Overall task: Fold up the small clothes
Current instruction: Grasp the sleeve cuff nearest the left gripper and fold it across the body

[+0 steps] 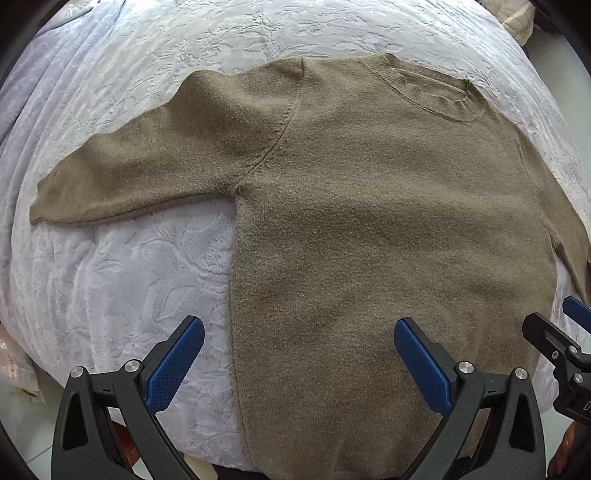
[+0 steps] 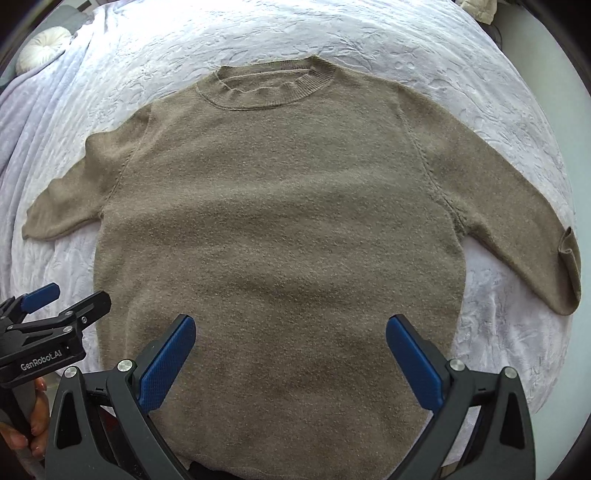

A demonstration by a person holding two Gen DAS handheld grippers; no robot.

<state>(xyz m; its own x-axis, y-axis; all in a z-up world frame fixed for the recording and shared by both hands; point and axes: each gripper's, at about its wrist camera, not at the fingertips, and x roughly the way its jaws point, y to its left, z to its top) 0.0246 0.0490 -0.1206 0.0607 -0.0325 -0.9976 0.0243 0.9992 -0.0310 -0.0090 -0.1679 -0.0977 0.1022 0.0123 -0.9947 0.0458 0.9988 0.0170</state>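
Observation:
A small olive-brown knit sweater (image 1: 369,221) lies flat and face up on a white bedspread (image 1: 129,277), collar away from me, both sleeves spread out to the sides. It fills the right wrist view (image 2: 280,236) too. My left gripper (image 1: 299,332) is open and empty, above the sweater's lower left edge. My right gripper (image 2: 291,328) is open and empty, above the sweater's lower middle. The right gripper shows at the right edge of the left wrist view (image 1: 561,343), and the left gripper shows at the left edge of the right wrist view (image 2: 55,306).
The embossed white bedspread (image 2: 498,332) covers the bed all around the sweater. A round white cushion (image 2: 42,50) lies at the far left. A beige cloth (image 1: 519,22) sits at the far right corner. The bed's near edge and floor (image 1: 22,424) are at lower left.

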